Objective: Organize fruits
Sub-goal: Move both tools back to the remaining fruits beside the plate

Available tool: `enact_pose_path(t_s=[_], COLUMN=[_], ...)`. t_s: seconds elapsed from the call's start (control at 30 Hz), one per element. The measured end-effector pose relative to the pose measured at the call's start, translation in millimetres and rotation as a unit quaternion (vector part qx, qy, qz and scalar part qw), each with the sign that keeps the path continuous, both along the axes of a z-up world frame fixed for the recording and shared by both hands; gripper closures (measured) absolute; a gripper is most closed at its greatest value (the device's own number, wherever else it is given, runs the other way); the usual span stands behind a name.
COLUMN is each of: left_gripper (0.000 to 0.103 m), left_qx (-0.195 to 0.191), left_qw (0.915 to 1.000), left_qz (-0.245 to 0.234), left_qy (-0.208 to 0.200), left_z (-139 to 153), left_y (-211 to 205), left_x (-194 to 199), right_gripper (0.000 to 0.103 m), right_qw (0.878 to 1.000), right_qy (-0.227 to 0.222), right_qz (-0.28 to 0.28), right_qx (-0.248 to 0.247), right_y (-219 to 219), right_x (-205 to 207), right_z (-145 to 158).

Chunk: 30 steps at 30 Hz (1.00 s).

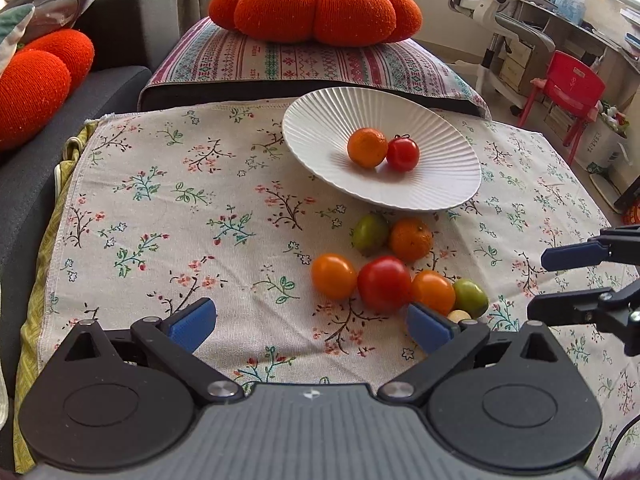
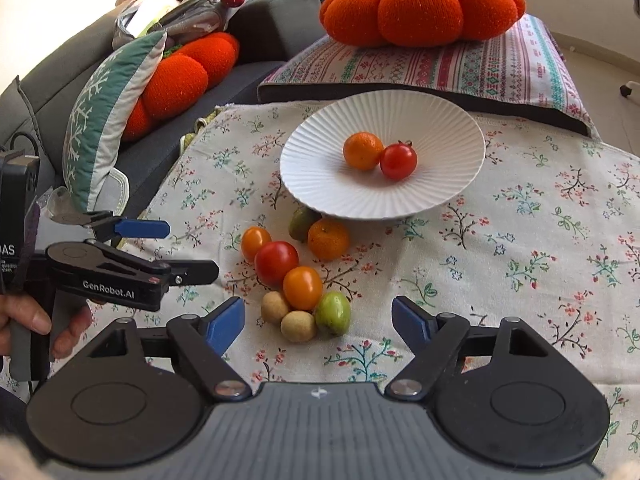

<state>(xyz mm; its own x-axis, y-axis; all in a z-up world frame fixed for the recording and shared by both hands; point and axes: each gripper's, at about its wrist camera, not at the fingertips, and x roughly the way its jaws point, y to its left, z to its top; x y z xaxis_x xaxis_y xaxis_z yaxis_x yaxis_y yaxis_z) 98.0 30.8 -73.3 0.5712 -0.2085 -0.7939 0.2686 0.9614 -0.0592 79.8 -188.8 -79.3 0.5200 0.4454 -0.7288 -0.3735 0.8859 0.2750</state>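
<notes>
Two grippers are held low over a surface (image 2: pixel 520 208) covered by a flowered cloth, both tilted downward toward the fruit. The left gripper (image 1: pixel 310 326) is seen with its jaws spread wide and nothing between them; in the right wrist view it is gripped by a hand (image 2: pixel 44 322) at the left edge. The right gripper (image 2: pixel 318 322) is held with its jaws apart as well, gripping nothing, above the nearest fruit of the loose group.

One white ribbed plate (image 1: pixel 320 120) is set at the far middle of the cloth. Two fruits are lying in it, touching: one small orange (image 1: pixel 367 147) and one red tomato (image 1: pixel 403 153).

Eight fruits are counted loose on the cloth, clustered just in front of the plate: one orange (image 2: pixel 328 238), one red tomato (image 2: pixel 276 262), two orange tomatoes (image 2: pixel 302 287), two green fruits (image 2: pixel 333 312), and two small tan round fruits (image 2: pixel 298 326).

Two knitted pumpkin cushions (image 2: pixel 424 4) are seen behind, one on a patterned pillow, one on the sofa.
</notes>
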Motion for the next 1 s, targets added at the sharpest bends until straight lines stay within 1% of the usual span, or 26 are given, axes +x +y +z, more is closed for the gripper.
enact_pose_path(t_s=[0.1, 0.2, 0.27, 0.3, 0.43, 0.57, 0.7, 0.77, 0.87, 0.93, 1.0], left_gripper=[0.012, 0.012, 0.013, 0.015, 0.032, 0.034, 0.034, 0.034, 0.039, 0.046, 0.048], left_qx=[-0.012, -0.005, -0.001, -0.001, -0.019, -0.054, -0.076, -0.08, -0.085, -0.098, -0.108], left_qw=[0.9999, 0.9996, 0.9995, 0.9994, 0.9994, 0.9984, 0.9971, 0.9966, 0.9958, 0.9942, 0.9926], left_qz=[-0.008, -0.018, -0.02, -0.023, -0.029, -0.013, 0.001, 0.007, 0.014, 0.024, 0.033], left_qy=[-0.001, -0.021, -0.025, -0.024, -0.009, -0.005, 0.01, 0.018, 0.031, 0.038, 0.045], left_z=[-3.2, -2.7, -4.4, -6.0, -13.0, -13.4, -16.5, -19.4, -24.9, -27.1, -28.6], left_y=[1.4, 0.4, 1.4, 2.4, 9.7, 17.6, 18.5, 17.4, 15.4, 16.7, 18.6], left_x=[2.6, 6.0, 10.6, 13.0, 22.1, 28.8, 36.3, 39.7, 42.5, 43.8, 46.6], right_gripper=[0.036, 0.04, 0.042, 0.043, 0.048, 0.052, 0.056, 0.057, 0.058, 0.059, 0.06], right_qw=[1.0, 0.999, 0.999, 0.999, 0.999, 0.999, 0.998, 0.998, 0.998, 0.998, 0.998], right_qy=[0.003, -0.005, -0.007, -0.008, -0.01, -0.007, -0.006, -0.005, -0.006, -0.005, -0.004], right_qz=[0.009, 0.021, 0.024, 0.025, 0.029, 0.034, 0.037, 0.037, 0.036, 0.034, 0.03], right_qx=[-0.015, -0.028, -0.033, -0.036, -0.035, -0.036, -0.043, -0.045, -0.051, -0.049, -0.047], right_y=[-1.3, -0.6, 0.8, 1.8, 4.6, 9.1, 14.0, 14.7, 16.3, 16.1, 16.3], right_x=[-2.5, -3.4, -1.5, -0.2, 4.7, 8.6, 10.2, 10.5, 10.7, 12.1, 14.1], right_z=[-10.0, -14.7, -17.6, -18.9, -23.8, -28.1, -31.5, -32.6, -33.9, -34.1, -34.2])
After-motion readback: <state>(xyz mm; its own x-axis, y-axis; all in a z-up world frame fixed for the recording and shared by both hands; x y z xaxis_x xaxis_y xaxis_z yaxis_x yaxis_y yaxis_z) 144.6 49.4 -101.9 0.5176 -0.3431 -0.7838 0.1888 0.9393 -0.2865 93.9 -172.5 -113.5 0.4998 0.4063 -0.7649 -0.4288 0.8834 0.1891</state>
